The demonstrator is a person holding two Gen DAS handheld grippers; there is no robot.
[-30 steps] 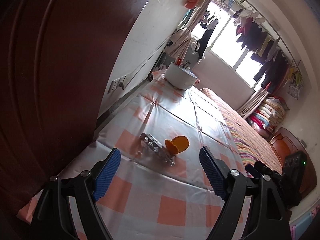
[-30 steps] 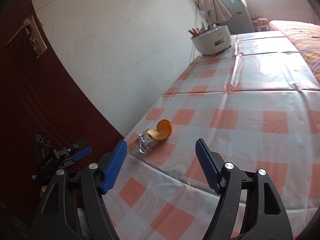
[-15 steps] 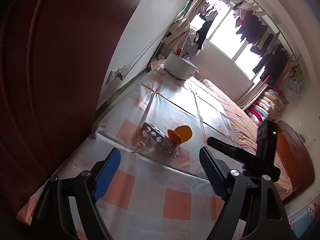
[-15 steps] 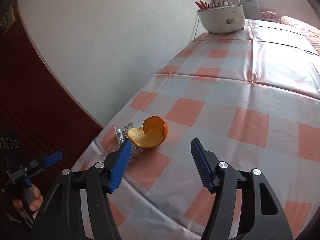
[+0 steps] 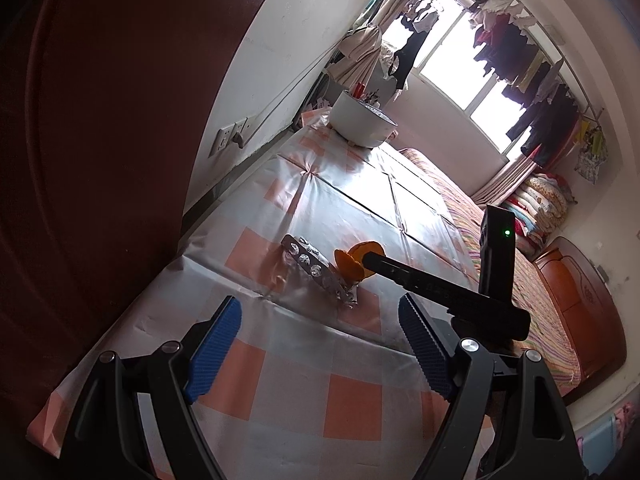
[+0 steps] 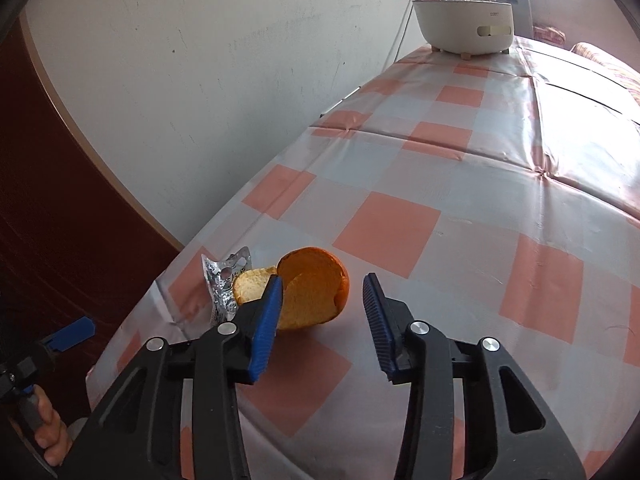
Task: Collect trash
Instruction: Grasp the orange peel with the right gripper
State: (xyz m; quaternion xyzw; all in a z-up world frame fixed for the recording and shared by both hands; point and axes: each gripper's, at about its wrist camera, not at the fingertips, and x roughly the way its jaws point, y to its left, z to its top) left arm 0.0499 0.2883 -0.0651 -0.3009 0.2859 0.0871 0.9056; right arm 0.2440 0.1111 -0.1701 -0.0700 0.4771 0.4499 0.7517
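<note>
On the table [image 6: 460, 168], one orange peel [image 6: 316, 292], one blister pack [image 6: 224, 280]; right gripper [image 6: 324, 320] closing, seemingly ungripped; left gripper [image 5: 316, 356] wide.

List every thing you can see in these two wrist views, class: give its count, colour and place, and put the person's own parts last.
orange peel: one, orange, on the table's near end
blister pack: one, silver, lying against the peel on its wall side
tablecloth: one, orange and grey checked, covering the table
bowl-shaped holder: one, white, at the table's far end
hanging clothes: many, mixed colours, at the window
right gripper: one, black with blue pads, jaws have just been closing around the peel, not yet pressing
left gripper: one, same colours, open above the cloth
hand: one, on the left gripper's handle
</note>
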